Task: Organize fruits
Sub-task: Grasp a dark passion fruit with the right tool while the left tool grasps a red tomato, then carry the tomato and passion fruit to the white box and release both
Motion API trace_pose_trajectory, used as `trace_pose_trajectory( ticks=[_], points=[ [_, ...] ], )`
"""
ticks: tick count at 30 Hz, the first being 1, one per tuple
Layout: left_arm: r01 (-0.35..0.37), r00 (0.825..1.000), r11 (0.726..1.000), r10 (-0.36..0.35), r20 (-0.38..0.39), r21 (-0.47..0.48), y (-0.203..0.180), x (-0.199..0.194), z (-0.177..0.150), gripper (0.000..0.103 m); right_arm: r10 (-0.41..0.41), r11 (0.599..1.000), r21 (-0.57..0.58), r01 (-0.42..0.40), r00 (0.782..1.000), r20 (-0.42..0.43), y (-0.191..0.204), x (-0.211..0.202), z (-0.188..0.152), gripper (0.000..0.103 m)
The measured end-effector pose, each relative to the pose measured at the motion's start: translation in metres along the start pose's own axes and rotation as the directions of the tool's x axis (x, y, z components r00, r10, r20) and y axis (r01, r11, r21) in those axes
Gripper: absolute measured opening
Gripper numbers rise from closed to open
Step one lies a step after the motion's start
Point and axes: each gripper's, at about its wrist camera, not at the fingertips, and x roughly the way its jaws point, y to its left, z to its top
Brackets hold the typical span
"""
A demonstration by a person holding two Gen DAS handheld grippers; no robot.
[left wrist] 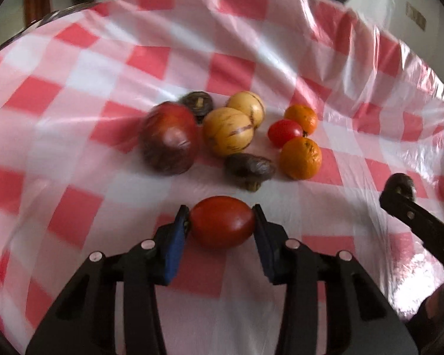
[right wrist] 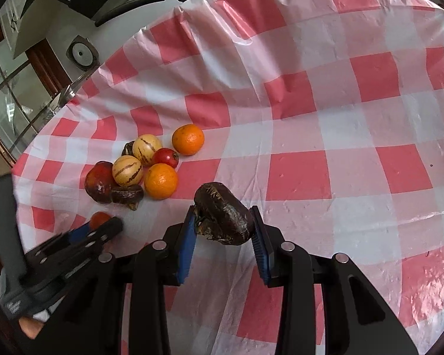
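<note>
My left gripper (left wrist: 222,222) is shut on a red tomato (left wrist: 222,222), its blue pads pressing both ends, just above the checked cloth. Beyond it lies a cluster: a big dark red fruit (left wrist: 170,139), two yellow striped fruits (left wrist: 228,131), two oranges (left wrist: 301,158), a small tomato (left wrist: 284,132) and two dark brown fruits (left wrist: 248,170). My right gripper (right wrist: 223,222) is shut on a dark brown wrinkled fruit (right wrist: 223,214), to the right of the cluster (right wrist: 145,162). In the right wrist view the left gripper (right wrist: 99,222) shows at lower left with its tomato.
The red and white checked plastic cloth (left wrist: 74,88) covers a round table; its edge (right wrist: 83,82) curves along the far left. A window and wooden frame (right wrist: 14,94) stand beyond it. The cloth's right part (right wrist: 370,148) bears no objects.
</note>
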Motion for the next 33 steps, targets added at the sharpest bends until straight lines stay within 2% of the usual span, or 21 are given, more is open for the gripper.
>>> trace_pose_trajectory(
  ticks=[6,13,16,19,33],
  points=[
    [-0.017,0.998,1.0,0.018,0.056,-0.023,0.008,-0.04,-0.031,0.043,0.01,1.0,0.003,-0.01,1.0,-0.002,0.0,0.001,0.0,0.036],
    [-0.017,0.999,0.997,0.02,0.04,-0.07,0.022,-0.068,-0.059,0.043,0.007,1.0,0.004,-0.007,1.0,0.015,-0.001,-0.002,-0.001,0.036],
    [-0.016,0.999,0.997,0.019,0.038,-0.08,0.033,-0.086,-0.078,0.043,-0.023,1.0,-0.014,0.023,1.0,-0.007,0.004,-0.007,-0.007,0.036],
    [-0.021,0.998,0.996,0.025,0.049,-0.081,0.043,-0.105,-0.098,0.043,0.018,0.999,0.027,-0.018,1.0,-0.013,0.008,-0.027,-0.029,0.036],
    [-0.009,0.998,0.994,0.016,0.063,-0.112,0.088,-0.154,-0.164,0.043,0.075,0.994,-0.078,-0.078,0.997,-0.036,0.074,-0.092,-0.124,0.036]
  ],
)
